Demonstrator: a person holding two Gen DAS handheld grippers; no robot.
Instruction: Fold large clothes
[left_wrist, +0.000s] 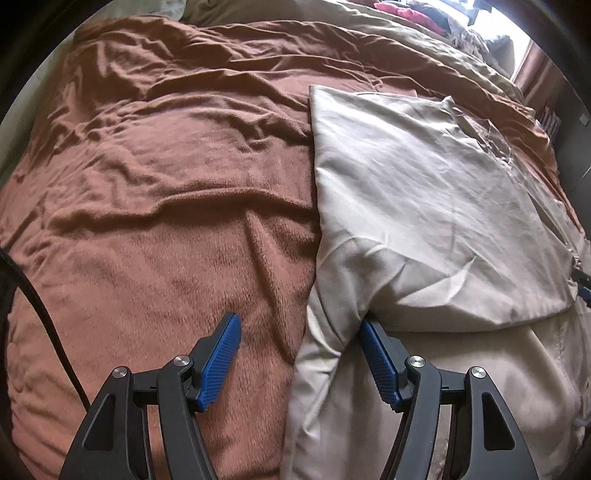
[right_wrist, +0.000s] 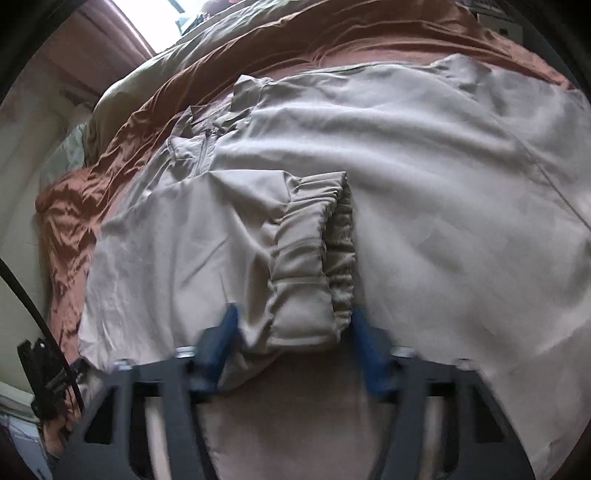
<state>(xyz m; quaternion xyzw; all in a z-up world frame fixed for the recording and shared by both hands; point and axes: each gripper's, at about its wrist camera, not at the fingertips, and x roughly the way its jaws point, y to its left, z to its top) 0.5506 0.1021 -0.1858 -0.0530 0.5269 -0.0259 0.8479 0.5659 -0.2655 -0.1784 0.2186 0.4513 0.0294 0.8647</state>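
A large beige jacket (left_wrist: 424, 192) lies partly folded on a brown blanket (left_wrist: 155, 192). My left gripper (left_wrist: 299, 325) is open just above the jacket's left edge, its right finger touching a fold. In the right wrist view the same jacket (right_wrist: 424, 177) spreads across the bed, zipper and collar (right_wrist: 207, 144) at upper left. A sleeve is folded over the body, its gathered elastic cuff (right_wrist: 314, 243) lying between the fingers of my right gripper (right_wrist: 293, 317), which is open around it. The right view is blurred by motion.
The brown blanket (right_wrist: 92, 192) covers the bed under an olive duvet (left_wrist: 424, 48) at the far side. A pile of red and dark clothes (left_wrist: 413, 14) sits at the back. A black cable (left_wrist: 40, 314) runs along the left edge. A bright window (right_wrist: 147, 18) is beyond the bed.
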